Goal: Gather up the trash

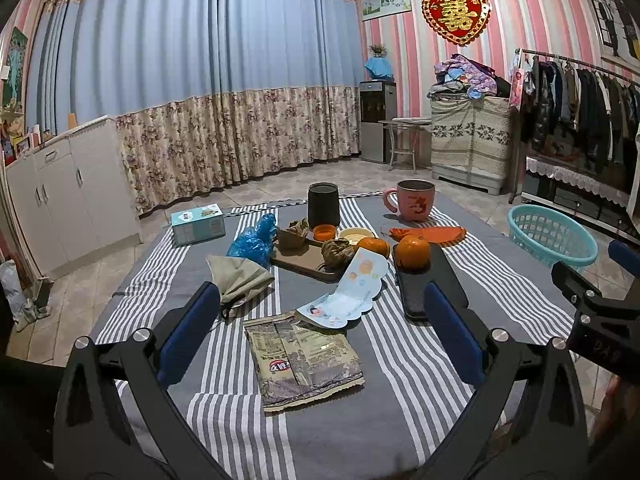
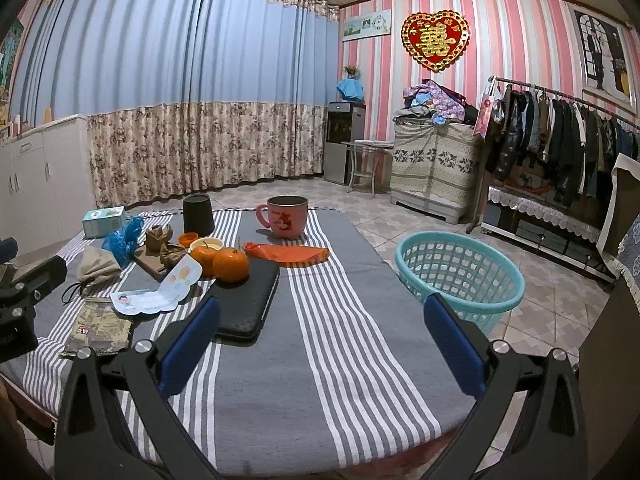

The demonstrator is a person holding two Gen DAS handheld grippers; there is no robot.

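My left gripper (image 1: pixel 320 320) is open and empty above the striped tablecloth, with a flat printed snack packet (image 1: pixel 306 362) lying between its fingers. A pale blue paper card (image 1: pixel 348 296) lies just beyond the packet. Further on lie a grey crumpled cloth (image 1: pixel 240 276), a blue plastic bag (image 1: pixel 254 238), brown crumpled wrappers (image 1: pixel 338 252) on a brown tray (image 1: pixel 304 262), and an orange wrapper (image 1: pixel 430 234). My right gripper (image 2: pixel 320 328) is open and empty over bare cloth. The teal basket (image 2: pixel 460 276) stands on the floor at the table's right edge.
Two oranges (image 1: pixel 412 252), a black flat case (image 1: pixel 424 288), a pink mug (image 1: pixel 414 200), a black cup (image 1: pixel 323 204), a small orange lid (image 1: pixel 324 233), a cream dish and a tissue box (image 1: pixel 198 224) are on the table. Cabinets stand left, a clothes rack right.
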